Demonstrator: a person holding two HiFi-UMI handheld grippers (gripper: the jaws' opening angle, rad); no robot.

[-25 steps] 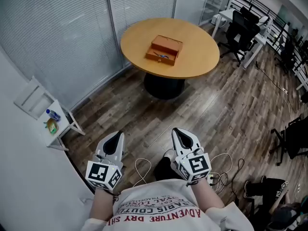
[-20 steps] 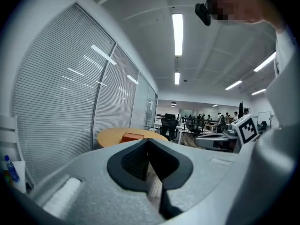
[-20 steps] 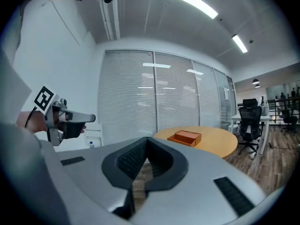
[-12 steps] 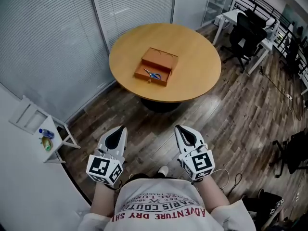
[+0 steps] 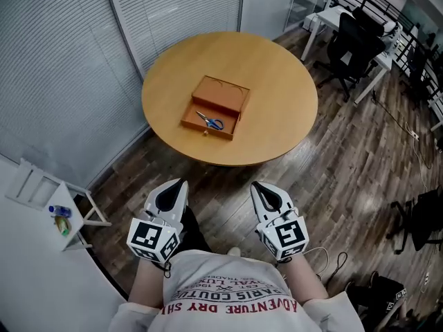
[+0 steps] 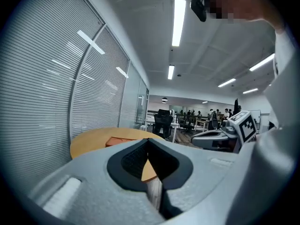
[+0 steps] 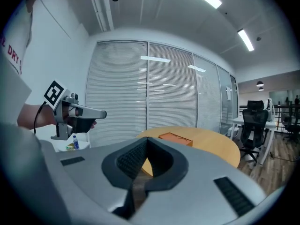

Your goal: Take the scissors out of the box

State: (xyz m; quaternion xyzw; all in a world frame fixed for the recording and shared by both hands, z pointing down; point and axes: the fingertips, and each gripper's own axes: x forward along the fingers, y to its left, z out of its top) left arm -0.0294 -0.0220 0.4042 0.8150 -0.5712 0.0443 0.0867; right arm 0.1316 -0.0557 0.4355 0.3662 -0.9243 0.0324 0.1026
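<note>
Round and pale wood, the surface now fills the middle of the head view. A second ago it sat smaller and higher in the frame, so the person has drawn closer to it.

The scissors, blue-handled, lie inside the open front compartment of the orange box. They were a mere speck before and are plainly readable now. That compartment holds nothing else that can be made out, and the box's flat rear half is bare. The box sits left of the surface's centre.

Well short of the surface's near edge, the left gripper and right gripper hang side by side in front of the person's chest. They sit in the same spot in the frame as before. Each has its jaws pressed together on nothing and points toward the box.

Beyond are plank flooring, slatted blinds, a white side shelf with a bottle and black office chairs.
</note>
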